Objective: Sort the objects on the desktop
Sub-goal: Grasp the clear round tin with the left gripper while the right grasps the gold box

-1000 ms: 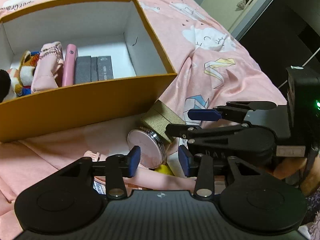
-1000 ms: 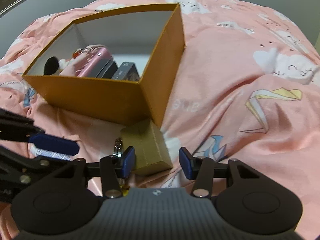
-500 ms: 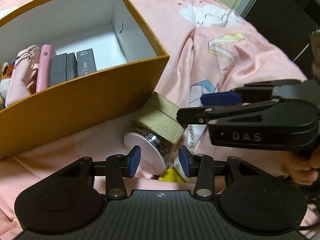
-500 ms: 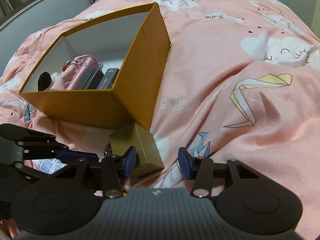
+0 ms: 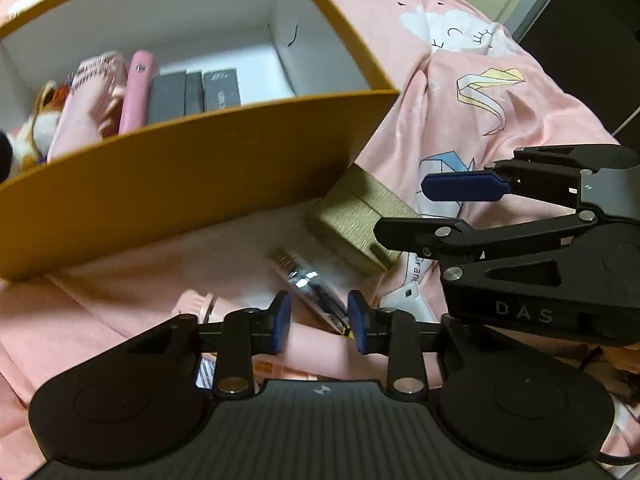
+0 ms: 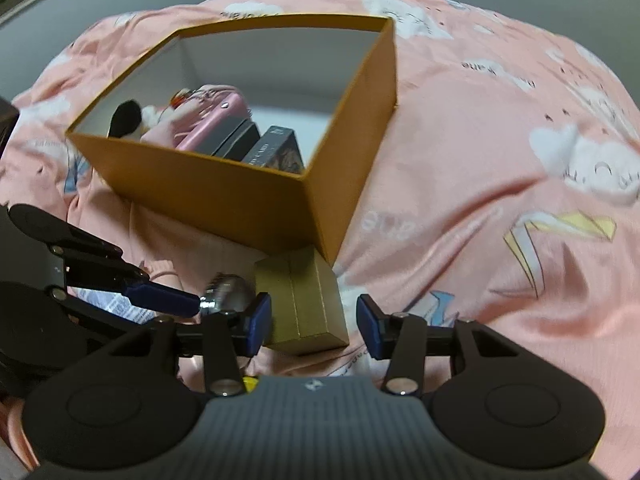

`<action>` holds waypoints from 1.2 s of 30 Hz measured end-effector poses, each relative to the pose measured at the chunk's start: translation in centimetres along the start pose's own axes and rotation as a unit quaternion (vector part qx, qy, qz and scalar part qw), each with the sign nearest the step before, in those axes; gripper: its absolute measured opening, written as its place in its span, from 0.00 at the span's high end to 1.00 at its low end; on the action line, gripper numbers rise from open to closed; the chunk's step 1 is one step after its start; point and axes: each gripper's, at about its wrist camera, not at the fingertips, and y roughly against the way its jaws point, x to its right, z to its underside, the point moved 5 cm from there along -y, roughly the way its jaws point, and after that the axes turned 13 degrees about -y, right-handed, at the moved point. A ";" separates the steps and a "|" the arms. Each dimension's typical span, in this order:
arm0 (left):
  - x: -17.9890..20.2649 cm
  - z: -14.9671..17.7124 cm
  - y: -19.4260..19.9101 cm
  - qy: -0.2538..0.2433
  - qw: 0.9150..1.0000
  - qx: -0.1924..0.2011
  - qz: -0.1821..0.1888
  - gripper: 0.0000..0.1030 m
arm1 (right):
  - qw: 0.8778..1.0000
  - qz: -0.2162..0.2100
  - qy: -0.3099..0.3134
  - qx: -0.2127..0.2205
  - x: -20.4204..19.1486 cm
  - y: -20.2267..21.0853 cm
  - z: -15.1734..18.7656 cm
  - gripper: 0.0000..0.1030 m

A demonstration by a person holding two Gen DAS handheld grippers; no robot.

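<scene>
A round silver tin (image 5: 310, 286) stands edge-on on the pink bedspread between the fingers of my left gripper (image 5: 319, 322). The jaws are closing around it, with a gap still showing at the pads. In the right wrist view one left pad reaches the tin (image 6: 228, 292). Just right of it lies a small gold box (image 5: 358, 216). My right gripper (image 6: 314, 330) is open and straddles the near end of the gold box (image 6: 304, 304) without pressing on it. Behind both stands the open orange storage box (image 5: 200, 140), holding a pink pouch, a pink case, dark flat boxes and a plush toy.
A white item (image 5: 408, 300), a pink tube (image 5: 316, 354) and a printed leaflet (image 6: 116, 304) lie under and beside the grippers. The right gripper (image 5: 404, 210) crosses the left wrist view close to the gold box. Rumpled bedspread (image 6: 500, 160) spreads to the right.
The left gripper's fingers have drawn closer together around the tin, which now shows its edge instead of its flat face. The right gripper stays over the gold box.
</scene>
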 end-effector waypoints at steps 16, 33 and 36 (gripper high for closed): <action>-4.1 0.5 0.3 0.144 0.986 0.014 0.079 0.74 | 0.990 0.020 0.135 -0.020 -2.7 -0.9 1.2 0.47; -4.9 0.2 -0.5 0.174 0.982 0.000 0.068 0.75 | 0.992 0.057 0.108 -0.035 -2.2 -1.9 0.7 0.55; -4.5 0.2 0.6 0.162 0.985 0.010 0.066 0.81 | 0.996 0.046 0.061 -0.037 -1.3 -0.9 0.2 0.55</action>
